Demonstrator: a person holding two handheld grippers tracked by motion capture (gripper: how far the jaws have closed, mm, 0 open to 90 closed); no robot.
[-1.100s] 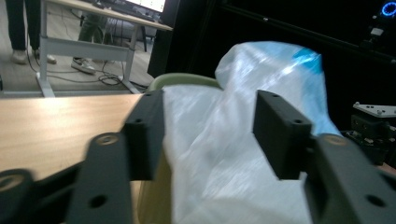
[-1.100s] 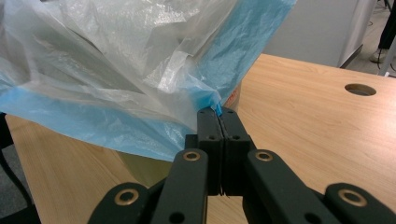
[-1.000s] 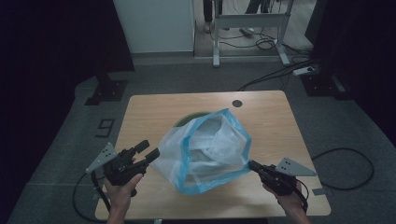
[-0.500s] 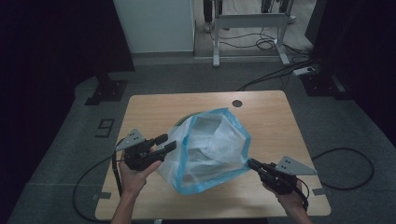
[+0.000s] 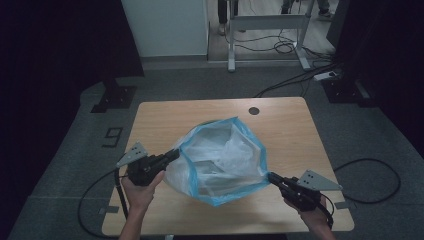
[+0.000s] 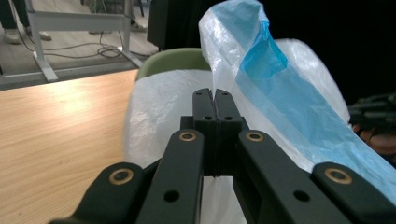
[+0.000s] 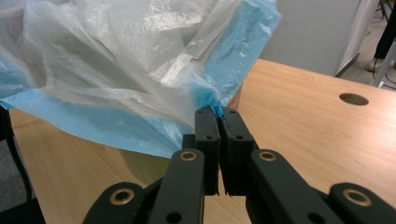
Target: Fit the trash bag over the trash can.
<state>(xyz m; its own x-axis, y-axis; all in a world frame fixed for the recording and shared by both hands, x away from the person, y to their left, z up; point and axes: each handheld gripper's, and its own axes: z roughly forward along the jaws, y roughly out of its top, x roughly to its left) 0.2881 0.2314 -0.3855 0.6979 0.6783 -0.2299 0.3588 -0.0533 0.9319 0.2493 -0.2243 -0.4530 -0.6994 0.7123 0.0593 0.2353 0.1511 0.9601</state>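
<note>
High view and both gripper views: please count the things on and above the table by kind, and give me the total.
Plastic bag, clear with a blue rim: 1
Green container under the bag: 1
Grippers, left gripper and right gripper, each shut on the bag's rim: 2
Table, wooden: 1
Total: 5

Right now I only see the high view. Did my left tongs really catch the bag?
Observer: Yes. In the left gripper view the left tongs have just been closing and now pinch thin white plastic of the bag between them.
Operator: And the other side?
Observer: The right gripper view shows the right tongs shut on the bag's blue rim.
Operator: Is anything under the bag?
Observer: A green rounded thing sits behind the plastic; I cannot tell what it is.
</note>
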